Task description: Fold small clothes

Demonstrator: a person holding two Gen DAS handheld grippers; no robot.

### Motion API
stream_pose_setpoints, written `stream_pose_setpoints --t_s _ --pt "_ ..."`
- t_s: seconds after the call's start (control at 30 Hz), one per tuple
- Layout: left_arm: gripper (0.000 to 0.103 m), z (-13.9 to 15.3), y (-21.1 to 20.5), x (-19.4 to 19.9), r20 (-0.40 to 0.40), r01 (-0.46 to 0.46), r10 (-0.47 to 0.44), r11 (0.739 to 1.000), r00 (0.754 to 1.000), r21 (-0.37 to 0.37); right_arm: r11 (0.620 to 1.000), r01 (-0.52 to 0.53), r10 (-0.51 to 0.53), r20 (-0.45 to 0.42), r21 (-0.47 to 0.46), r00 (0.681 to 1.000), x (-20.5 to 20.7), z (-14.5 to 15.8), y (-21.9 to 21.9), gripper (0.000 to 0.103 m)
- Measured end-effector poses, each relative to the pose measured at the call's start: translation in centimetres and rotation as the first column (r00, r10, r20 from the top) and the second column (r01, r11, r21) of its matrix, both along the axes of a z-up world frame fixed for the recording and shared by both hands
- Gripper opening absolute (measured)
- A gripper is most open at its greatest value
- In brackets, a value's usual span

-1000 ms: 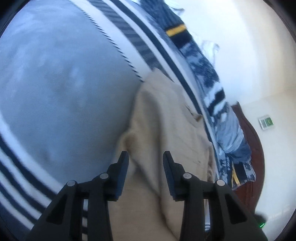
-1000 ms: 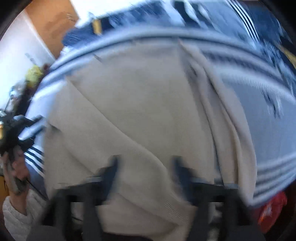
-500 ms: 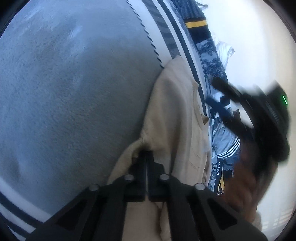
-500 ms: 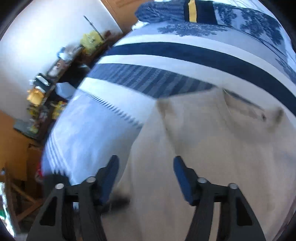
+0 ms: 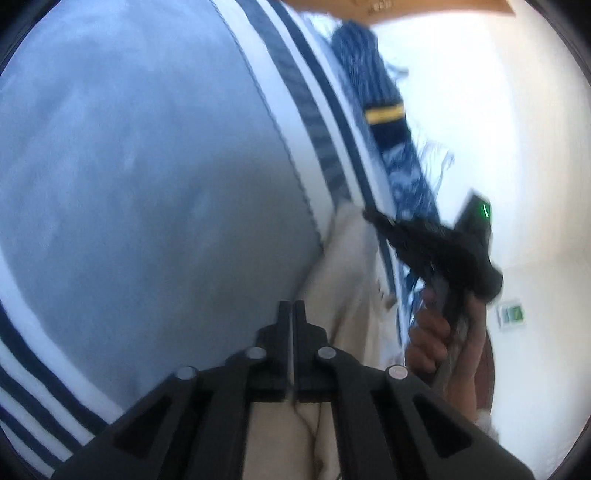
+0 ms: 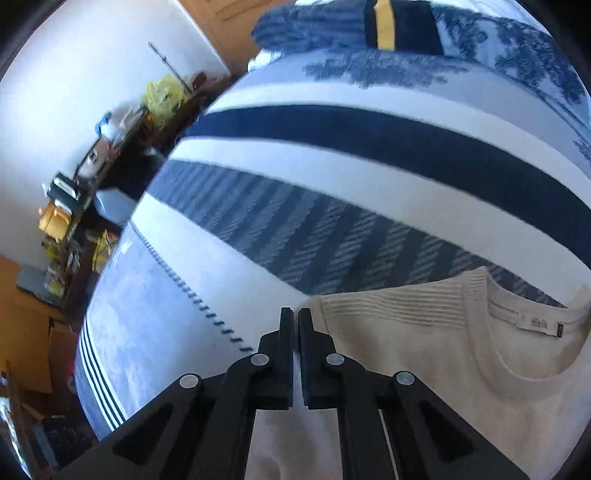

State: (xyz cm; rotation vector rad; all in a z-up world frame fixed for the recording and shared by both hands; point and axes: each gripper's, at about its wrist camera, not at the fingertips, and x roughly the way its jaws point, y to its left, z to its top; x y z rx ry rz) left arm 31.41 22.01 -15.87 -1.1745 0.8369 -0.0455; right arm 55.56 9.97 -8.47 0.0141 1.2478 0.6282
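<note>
A cream knit sweater [image 6: 424, 354] lies flat on the bed, its neck opening and sewn label [image 6: 539, 325] toward the right in the right wrist view. My right gripper [image 6: 295, 312] sits at the sweater's shoulder corner, its jaws closing to a tight pinch on that corner. In the left wrist view the sweater [image 5: 351, 295] runs up from the bottom. The left gripper [image 5: 291, 306] is shut on its near edge. The right gripper [image 5: 373, 216] shows there too, held in a hand [image 5: 443, 332] at the sweater's far end.
The bed carries a blue-grey blanket [image 5: 147, 184] with white and navy stripes [image 6: 369, 147]. A dark blue folded throw with a yellow band [image 6: 384, 22] lies at the far side. A cluttered shelf [image 6: 74, 192] stands to the left, beyond the bed's edge.
The left gripper closed on the sweater's edge. The right gripper swept across the sweater to its shoulder corner and closed there, coming into the left wrist view.
</note>
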Motion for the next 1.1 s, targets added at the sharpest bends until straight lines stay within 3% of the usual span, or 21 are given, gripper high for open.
stream_pose_setpoints --t_s 0.03,0.1,0.13,0.2,0.3,0.43,0.5,0.53,0.57,0.63,0.67,0.77,0.8,0.87,0.9,0.97,1.03,1.07,1.1 --pt "0.004 0.3 -0.6 0.0 0.008 0.022 -0.022 1.000 1.000 0.012 1.000 0.000 -0.001 -0.006 -0.029 1.000 0.2 -0.8 0.4 0.004" --pt "0.030 1.4 -2.5 0.4 0.058 0.091 -0.093 0.995 0.994 0.051 0.994 0.034 -0.033 0.009 -0.107 0.999 1.0 -2.1 0.0 0.008" --pt "0.047 2.1 -3.7 0.5 0.071 0.122 -0.129 0.988 0.989 0.092 0.993 0.036 -0.036 -0.003 -0.114 0.999 1.2 -2.6 0.1 0.018" --pt "0.049 2.1 -5.6 0.7 0.037 0.162 -0.169 0.976 0.985 0.146 0.997 0.049 -0.051 -0.039 -0.063 0.998 1.2 -2.4 -1.0 0.028" --pt "0.048 0.3 -6.9 1.4 -0.068 0.229 -0.221 0.963 0.973 0.145 0.999 0.031 -0.031 -0.009 0.028 0.999 -0.8 -0.2 -3.0 0.067" --pt "0.047 -0.6 -7.0 1.5 -0.066 0.237 -0.231 0.966 0.971 0.101 1.000 -0.021 0.021 -0.053 0.003 0.998 -4.2 -1.0 -5.0 0.068" --pt "0.039 -1.1 -6.9 1.9 -0.075 0.228 -0.221 0.969 0.972 0.096 0.999 -0.038 0.036 -0.090 -0.027 0.995 -5.7 -2.2 -6.1 0.068" --pt "0.016 -1.4 -6.9 2.2 -0.086 0.220 -0.212 0.971 0.973 0.096 0.996 -0.044 0.036 -0.092 -0.081 0.995 -6.5 -3.2 -6.2 0.061" --pt "0.004 -1.7 -6.8 2.3 -0.099 0.219 -0.210 0.971 0.973 0.095 0.989 -0.040 0.028 -0.085 -0.144 0.996 -7.3 -4.1 -6.6 0.049" --pt "0.004 -2.2 -5.3 1.6 -0.089 0.189 -0.185 0.981 0.979 0.048 0.988 -0.020 0.008 -0.080 -0.154 0.997 -7.8 -4.7 -7.3 0.008" --pt "0.004 -2.2 -5.2 1.5 -0.080 0.174 -0.171 0.984 0.982 0.043 0.993 -0.003 -0.007 -0.088 -0.117 0.996 -7.7 -4.3 -7.9 0.004" --pt "0.003 -0.9 -3.4 0.0 -0.026 0.106 -0.105 0.993 0.994 0.054 0.997 0.035 -0.038 -0.047 -0.067 0.998 -7.3 -2.2 -8.7 0.003" --pt "0.003 -0.8 -2.9 0.1 -0.030 0.087 -0.085 0.993 0.996 0.076 0.998 0.042 -0.044 -0.039 -0.049 0.998 -7.1 -1.8 -8.9 0.003" --pt "0.003 -2.1 -2.6 0.4 -0.074 0.081 -0.077 0.995 0.994 0.051 0.999 0.051 -0.051 -0.032 -0.018 0.998 -6.7 -1.3 -8.9 0.003" --pt "0.003 -3.3 -2.7 0.5 -0.112 0.082 -0.078 0.996 0.991 0.028 0.999 0.049 -0.049 -0.031 -0.017 0.998 -6.5 -1.6 -8.8 0.003" --pt "0.004 -3.8 -2.8 0.4 -0.111 0.087 -0.088 0.996 0.990 -0.014 0.990 0.055 -0.061 -0.044 -0.129 0.997 -6.2 -4.2 -8.4 0.004" --pt "0.011 -3.0 -3.1 0.9 -0.099 0.103 -0.102 0.995 0.990 0.012 0.992 0.074 -0.080 -0.065 -0.101 0.995 -6.6 -4.6 -9.3 0.005" --pt "0.021 -2.6 -3.4 1.1 -0.088 0.114 -0.111 0.993 0.990 0.029 0.996 0.074 -0.078 -0.073 -0.058 0.994 -7.1 -3.6 -10.0 0.008" --pt "0.025 -2.2 -3.8 1.1 -0.079 0.124 -0.121 0.991 0.990 0.046 0.997 0.073 -0.074 -0.061 -0.016 0.995 -7.9 -2.3 -11.0 0.033"
